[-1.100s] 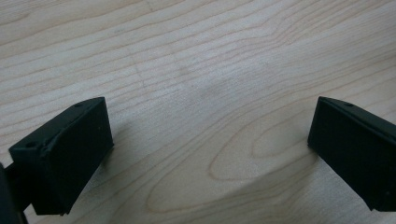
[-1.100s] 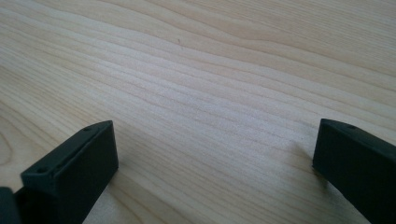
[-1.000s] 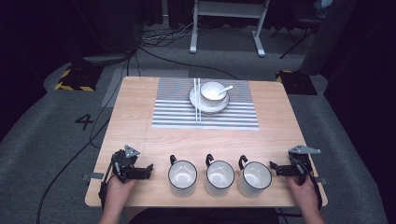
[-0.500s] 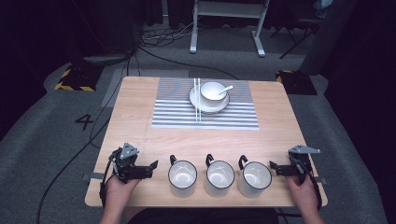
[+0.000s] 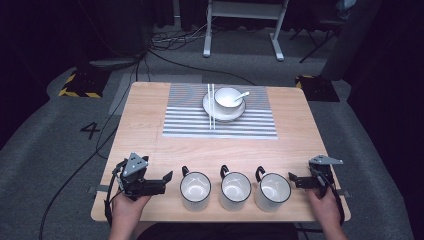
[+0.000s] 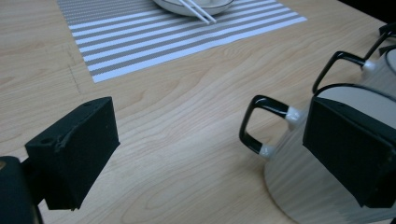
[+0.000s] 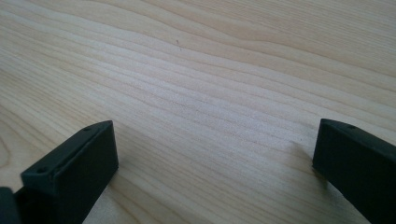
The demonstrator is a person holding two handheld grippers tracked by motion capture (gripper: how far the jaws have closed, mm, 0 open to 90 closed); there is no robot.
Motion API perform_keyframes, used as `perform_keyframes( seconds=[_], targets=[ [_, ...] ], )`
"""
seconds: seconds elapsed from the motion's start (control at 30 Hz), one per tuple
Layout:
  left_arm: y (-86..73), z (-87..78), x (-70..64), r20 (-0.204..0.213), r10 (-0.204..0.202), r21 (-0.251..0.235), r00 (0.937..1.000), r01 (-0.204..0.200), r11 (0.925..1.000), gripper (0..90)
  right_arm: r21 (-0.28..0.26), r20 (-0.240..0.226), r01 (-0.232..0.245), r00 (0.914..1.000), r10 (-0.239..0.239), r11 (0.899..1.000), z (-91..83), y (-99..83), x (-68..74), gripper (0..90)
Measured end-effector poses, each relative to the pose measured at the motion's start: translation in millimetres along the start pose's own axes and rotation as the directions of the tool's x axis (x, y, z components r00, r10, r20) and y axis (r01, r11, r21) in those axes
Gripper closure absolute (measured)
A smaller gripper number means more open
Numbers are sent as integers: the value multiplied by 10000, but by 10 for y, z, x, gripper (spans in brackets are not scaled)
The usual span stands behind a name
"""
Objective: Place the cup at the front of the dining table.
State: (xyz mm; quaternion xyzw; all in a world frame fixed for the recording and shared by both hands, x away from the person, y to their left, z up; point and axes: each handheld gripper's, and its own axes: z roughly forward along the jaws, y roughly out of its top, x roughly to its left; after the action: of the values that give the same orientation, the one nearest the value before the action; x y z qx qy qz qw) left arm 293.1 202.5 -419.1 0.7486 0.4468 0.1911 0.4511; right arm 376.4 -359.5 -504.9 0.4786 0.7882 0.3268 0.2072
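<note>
I am holding my left gripper (image 5: pixel 167 177) low over the near left part of the wooden table (image 5: pixel 145 120), its jaws standing wide apart and pointing toward three o'clock. In the left gripper view, one jaw is overlapping the side of the nearest mug (image 6: pixel 299 182), whose black handle (image 6: pixel 254 126) is curving out at about ten o'clock from the cup; I cannot tell whether that jaw is touching it. From above, that left mug (image 5: pixel 195 189) is sitting just beside my jaw tips, at their three o'clock.

I am resting my right gripper (image 5: pixel 295 180) at the near right edge, jaws also spread wide, with bare wood grain lying between them in the right gripper view. Its tips are pointing toward nine o'clock, just beside the right mug (image 5: pixel 272 190).

The middle mug (image 5: pixel 235 187) is standing between the other two, all three in a row along the near edge, handles turned away from me toward eleven o'clock.

Well beyond, at twelve o'clock, a striped placemat (image 5: pixel 220 120) is lying flat, carrying a plate (image 5: pixel 210 106) with a white bowl (image 5: pixel 227 97), a spoon (image 5: pixel 241 94) in it, and chopsticks (image 5: pixel 211 107) laid across the plate's left rim.
</note>
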Motion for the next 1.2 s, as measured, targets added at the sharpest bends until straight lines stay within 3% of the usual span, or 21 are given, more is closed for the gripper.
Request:
perform_keyframes(
  seconds=[0.17, 0.2, 0.37, 0.53, 0.7, 0.83, 0.93, 1.2],
  targets=[
    [3, -51, -93, 134, -142, -218, 9998, 145, 9997, 35, 6, 15, 22, 10000, -22, 10000, 0, 0, -2, 0],
    [-8, -82, -160, 159, -379, -393, 9992, 385, 9985, 36, 6, 17, 23, 10000, -23, 10000, 0, 0, -2, 0],
    [-82, -117, -323, 210, -498, -388, 9985, 506, 9980, 48, 8, 20, 25, 10000, -25, 10000, 0, 0, -2, 0],
    [-95, -207, -531, 334, -145, -700, 9993, 169, 9974, 50, 5, 15, 21, 10000, -21, 10000, 0, 0, -1, 0],
    [-66, -235, -672, 591, 70, -595, 9982, -35, 9982, 54, 8, 20, 22, 10000, -22, 10000, 0, 0, -2, 0],
    [-120, -252, -776, 429, 225, -560, 9988, -201, 9982, 52, 6, 9, 31, 10000, -31, 10000, 0, -1, -2, 0],
    [-199, -252, -814, 154, 199, -626, 9997, -189, 9979, 34, 5, 15, 23, 10000, -23, 10000, 0, 0, -1, 0],
    [-262, -191, -913, 431, 320, -444, 9986, -300, 9986, 22, 6, 40, 26, 10000, -26, 10000, -2, -1, -1, 1]
  ],
)
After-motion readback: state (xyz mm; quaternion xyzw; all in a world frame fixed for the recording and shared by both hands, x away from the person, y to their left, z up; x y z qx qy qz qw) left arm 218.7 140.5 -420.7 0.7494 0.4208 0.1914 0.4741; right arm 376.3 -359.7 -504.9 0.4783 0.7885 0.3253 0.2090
